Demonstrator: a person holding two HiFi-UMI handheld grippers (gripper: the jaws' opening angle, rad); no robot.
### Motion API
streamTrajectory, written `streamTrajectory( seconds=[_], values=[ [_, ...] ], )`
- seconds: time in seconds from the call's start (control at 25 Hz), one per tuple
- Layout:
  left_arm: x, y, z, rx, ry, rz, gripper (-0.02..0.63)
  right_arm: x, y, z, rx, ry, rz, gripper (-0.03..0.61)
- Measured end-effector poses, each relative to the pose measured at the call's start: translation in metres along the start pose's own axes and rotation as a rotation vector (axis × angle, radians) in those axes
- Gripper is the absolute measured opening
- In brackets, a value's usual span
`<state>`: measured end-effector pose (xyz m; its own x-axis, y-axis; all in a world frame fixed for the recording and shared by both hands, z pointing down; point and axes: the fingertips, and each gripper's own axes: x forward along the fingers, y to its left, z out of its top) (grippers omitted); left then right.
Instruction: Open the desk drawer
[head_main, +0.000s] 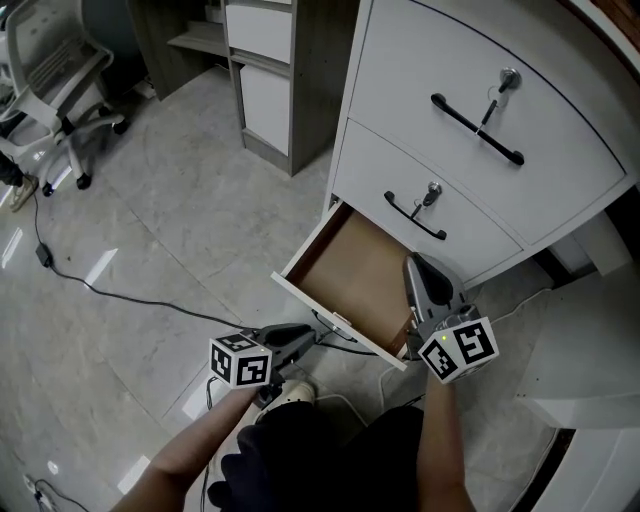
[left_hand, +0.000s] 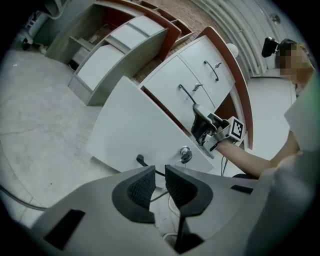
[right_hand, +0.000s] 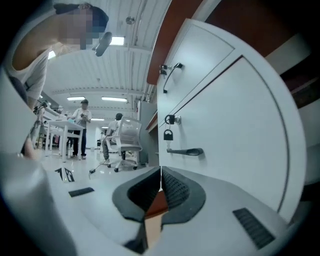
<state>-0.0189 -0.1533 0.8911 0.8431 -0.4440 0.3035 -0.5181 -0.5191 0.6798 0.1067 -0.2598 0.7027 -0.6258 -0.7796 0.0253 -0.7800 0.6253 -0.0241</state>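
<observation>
At the far left of the head view an office chair (head_main: 48, 72) is being cut off by the frame edge, and a thin black cable (head_main: 100, 290) is trailing across the pale floor. The left gripper (head_main: 305, 338) is hovering just outside the front panel of the bottom drawer (head_main: 355, 265). In its own view its jaws are standing narrowly apart with nothing between the pads. The drawer's black handle (left_hand: 141, 160) is lying just beyond them, partly hidden by the left jaw, with a key (left_hand: 185, 154) sitting in the lock beside it. The drawer is standing pulled well out of the white cabinet and showing a bare brown bottom; its near right corner is being covered by the right gripper (head_main: 412, 264). That gripper is reaching over the drawer's right side with its jaws pressed together on nothing, and whether it is touching the drawer wall cannot be told. To the right, the middle drawer (head_main: 380, 165) and the top drawer (head_main: 440, 60) are sitting closed, the top one cut off by the frame edge.
</observation>
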Motion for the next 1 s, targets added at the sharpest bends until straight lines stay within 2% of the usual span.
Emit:
streamTrajectory(
  seconds=[0.16, 0.36, 0.48, 0.68, 0.84, 1.0],
  values=[
    [-0.011, -0.015, 0.022, 0.131, -0.032, 0.021, 0.043, 0.015, 0.019, -0.001, -0.07, 0.039, 0.09, 0.017],
    [-0.026, -0.035, 0.055, 0.183, -0.082, 0.02, 0.041, 0.016, 0.041, 0.005, -0.033, 0.045, 0.132, 0.017],
    [-0.039, -0.045, 0.081, 0.212, -0.118, 0.038, 0.041, 0.012, 0.053, 0.013, 0.001, 0.052, 0.131, 0.017],
    [-0.043, -0.065, 0.136, 0.222, -0.222, 0.036, 0.041, 0.003, 0.06, 0.028, 0.038, 0.069, 0.107, 0.017],
    [-0.033, -0.095, 0.173, 0.275, -0.251, 0.0, 0.041, -0.008, 0.062, 0.053, 0.022, 0.039, 0.104, 0.017],
    [-0.02, -0.13, 0.202, 0.333, -0.258, -0.048, 0.041, -0.019, 0.058, 0.081, 0.049, 0.003, 0.081, 0.017]
  ],
)
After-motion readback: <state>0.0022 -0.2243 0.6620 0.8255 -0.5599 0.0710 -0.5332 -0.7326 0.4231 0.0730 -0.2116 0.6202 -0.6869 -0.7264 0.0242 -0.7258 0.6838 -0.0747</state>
